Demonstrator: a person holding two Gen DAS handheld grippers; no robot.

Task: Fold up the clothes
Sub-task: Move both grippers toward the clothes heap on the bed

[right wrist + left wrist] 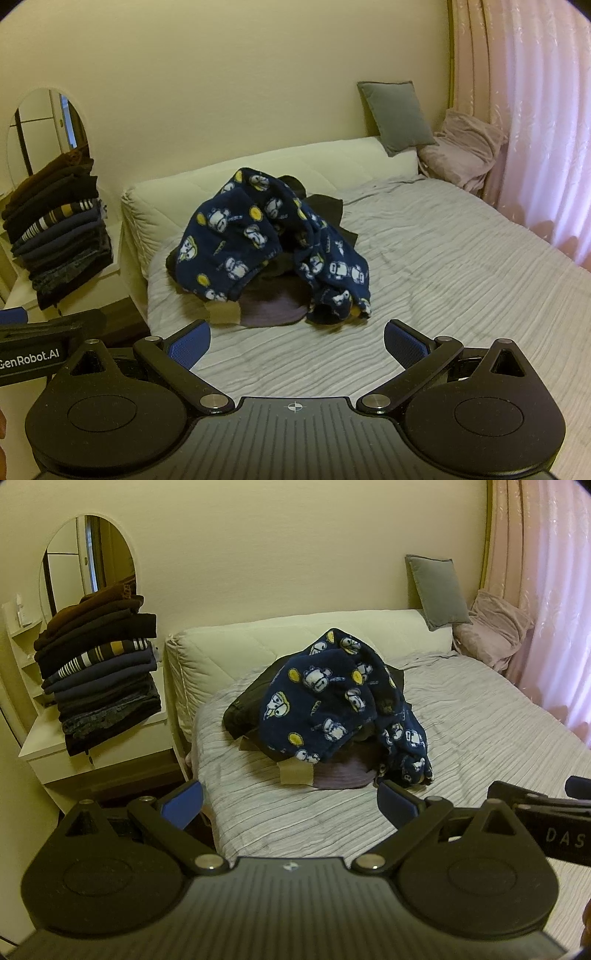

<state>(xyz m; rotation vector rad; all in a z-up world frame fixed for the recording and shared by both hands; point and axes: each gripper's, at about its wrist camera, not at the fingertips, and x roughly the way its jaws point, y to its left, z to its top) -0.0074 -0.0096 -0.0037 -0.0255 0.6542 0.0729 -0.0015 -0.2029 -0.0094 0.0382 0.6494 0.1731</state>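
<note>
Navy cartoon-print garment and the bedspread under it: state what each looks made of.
Navy cartoon-print garment: likely plush fleece; its surface looks fuzzy and matte, and it piles in thick, soft folds. Bedspread: probably thin woven or crinkled cotton-type fabric, pale grey, matte, with fine wavy ribs; exact fibre cannot be told.

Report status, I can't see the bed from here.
Left tool and right tool open, empty. Clothes pile unfolded on bed. Nothing in the way.

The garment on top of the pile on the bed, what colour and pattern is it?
The top garment is navy fleece with white cartoon monkeys and yellow spots, clearest in the right wrist view.
</note>
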